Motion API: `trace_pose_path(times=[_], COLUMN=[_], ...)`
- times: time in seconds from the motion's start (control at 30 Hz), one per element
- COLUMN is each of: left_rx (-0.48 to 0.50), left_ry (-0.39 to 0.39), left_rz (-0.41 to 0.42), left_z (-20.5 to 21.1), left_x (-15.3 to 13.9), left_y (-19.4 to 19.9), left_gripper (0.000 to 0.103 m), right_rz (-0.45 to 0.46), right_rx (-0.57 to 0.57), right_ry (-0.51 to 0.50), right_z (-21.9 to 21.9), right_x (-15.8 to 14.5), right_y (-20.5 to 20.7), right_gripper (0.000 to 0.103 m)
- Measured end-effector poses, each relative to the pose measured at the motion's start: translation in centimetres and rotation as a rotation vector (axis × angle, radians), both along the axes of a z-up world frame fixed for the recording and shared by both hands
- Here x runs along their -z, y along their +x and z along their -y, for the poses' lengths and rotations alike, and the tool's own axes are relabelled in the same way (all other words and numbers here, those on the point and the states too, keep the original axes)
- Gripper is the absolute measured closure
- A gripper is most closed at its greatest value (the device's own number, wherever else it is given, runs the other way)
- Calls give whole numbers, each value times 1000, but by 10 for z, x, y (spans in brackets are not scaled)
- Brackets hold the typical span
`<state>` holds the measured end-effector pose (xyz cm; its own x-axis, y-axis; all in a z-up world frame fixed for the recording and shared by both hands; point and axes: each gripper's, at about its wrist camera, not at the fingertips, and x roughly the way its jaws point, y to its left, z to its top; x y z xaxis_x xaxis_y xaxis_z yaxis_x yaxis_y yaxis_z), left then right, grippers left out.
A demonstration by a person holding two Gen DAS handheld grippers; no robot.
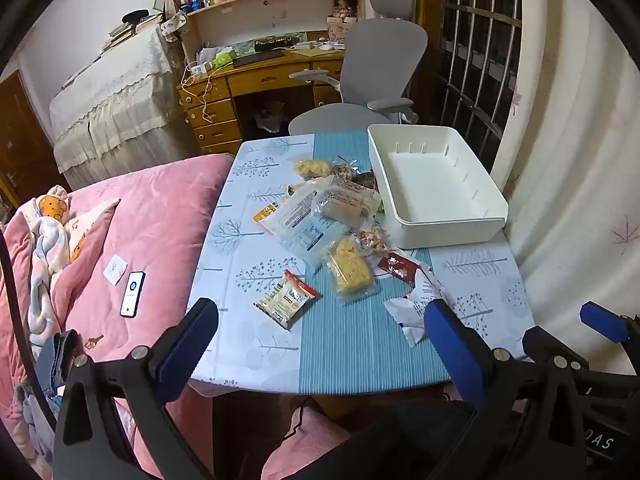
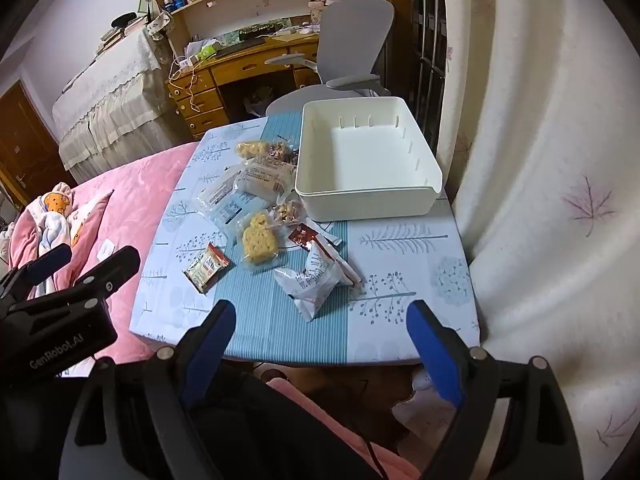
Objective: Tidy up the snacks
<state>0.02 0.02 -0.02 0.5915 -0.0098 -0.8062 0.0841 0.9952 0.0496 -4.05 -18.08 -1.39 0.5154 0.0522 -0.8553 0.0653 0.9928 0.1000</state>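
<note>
Both grippers hang just off the table's (image 2: 400, 320) near edge, the left gripper (image 1: 320, 320) and right gripper (image 2: 320, 320) each with jaws spread wide and nothing between them. Snacks lie loose along the blue strip: a white pouch (image 2: 310, 284) nearest, a small packet (image 2: 206, 266) to its left, a yellow cake (image 2: 260, 242) behind, more bags piled beyond. The white bin (image 2: 368, 204) stands empty at the far right corner. Judged best: the right gripper takes the white pouch first, pinching a crimped end, and carries it clear over the bin's wall.
</note>
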Motion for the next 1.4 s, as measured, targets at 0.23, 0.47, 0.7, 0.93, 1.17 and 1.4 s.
trace_pose_path(times=[0.23,0.47,0.7,0.93,1.17,1.4], left_rx=[2,3,5,-6,-1,-28], left_ry=[4,8,10,5,14,14], left_rz=[0,0,-1,-11,-4,8], left_z=[0,2,2,2,-1,-6], left_x=[0,1,1,-1,-2,-7], left_y=[0,1,1,6,8,13], left_gripper=[1,1,1,1,1,1], right_rz=[-9,-10,-9,-8,-9,89], right_rx=[4,9,7,2,-16,9], right_ry=[-12,-8,-1,7,13,-1], right_z=[2,4,7,11,9,16], right_x=[1,5,3,7,6,-13], right_y=[4,8,7,11,11,13], right_gripper=[15,15,15,15,15,15])
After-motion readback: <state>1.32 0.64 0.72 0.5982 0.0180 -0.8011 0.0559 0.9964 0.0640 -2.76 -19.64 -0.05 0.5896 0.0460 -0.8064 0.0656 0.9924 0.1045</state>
